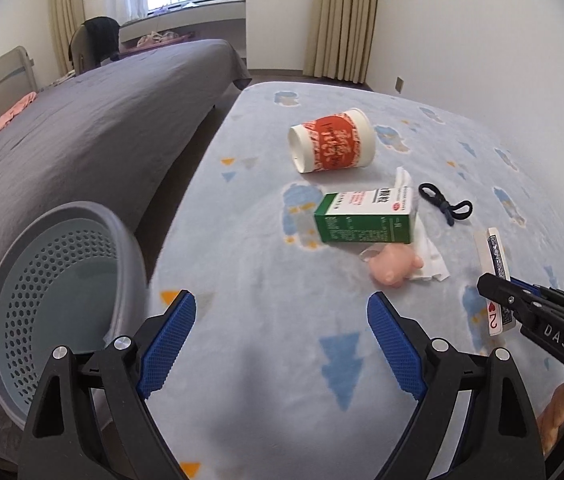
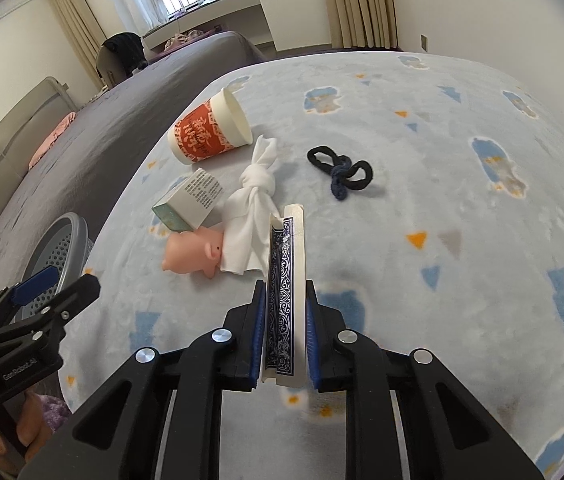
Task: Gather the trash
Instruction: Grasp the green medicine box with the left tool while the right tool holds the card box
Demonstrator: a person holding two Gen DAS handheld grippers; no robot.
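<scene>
Two grippers: right gripper [image 2: 284, 328] jaws clamped on card deck [image 2: 284, 300]; left gripper [image 1: 282, 340] jaws apart, empty, basket [image 1: 61, 280] just left.

The left gripper [image 1: 282, 340] points down at a slant, and its two blue-padded fingers [image 1: 169, 336] stand wide apart with nothing between them. The right gripper [image 2: 284, 308] also points downward, and its blue pads [image 2: 258, 332] are pressed from both sides on a card box [image 2: 286, 280], which stands on its edge between them. In the left wrist view the right gripper comes in from the lower right, and some fingers of the person's hand [image 1: 562, 420] show under it.
</scene>
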